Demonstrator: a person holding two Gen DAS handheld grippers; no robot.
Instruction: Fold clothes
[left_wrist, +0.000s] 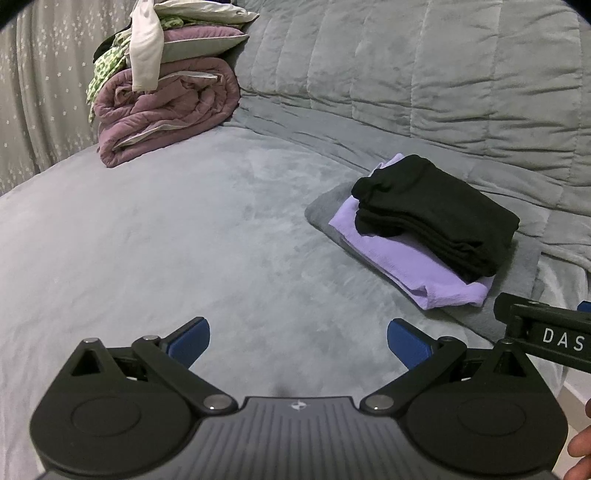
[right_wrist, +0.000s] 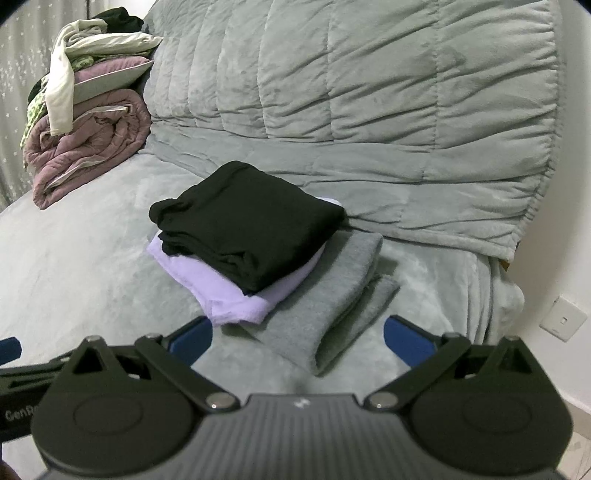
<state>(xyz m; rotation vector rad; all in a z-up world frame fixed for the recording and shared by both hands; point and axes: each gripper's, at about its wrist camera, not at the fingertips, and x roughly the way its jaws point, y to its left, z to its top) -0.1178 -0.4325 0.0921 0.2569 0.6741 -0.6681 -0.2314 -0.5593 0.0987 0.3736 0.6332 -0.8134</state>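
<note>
Three folded garments stacked on a grey bed, both grippers wide apart and holding nothing.

The left gripper (left_wrist: 298, 341) sits low in its frame, blue fingers spread over bare bed (left_wrist: 166, 240); the right gripper (right_wrist: 298, 339) is spread the same way just short of the stack. At centre of the right view a black garment (right_wrist: 247, 236) lies on a lilac one (right_wrist: 229, 299), which lies on a grey one (right_wrist: 332, 295); what kind of clothes they are cannot be made out. In the left view the grey layer is mostly hidden, and the right gripper's body is cut off at the right edge. In the upper left, a pile (left_wrist: 162, 92) of purple quilt, pillow and loose clothes runs past the frame top. A bunched quilt (right_wrist: 369, 92) fills the upper right.
</note>
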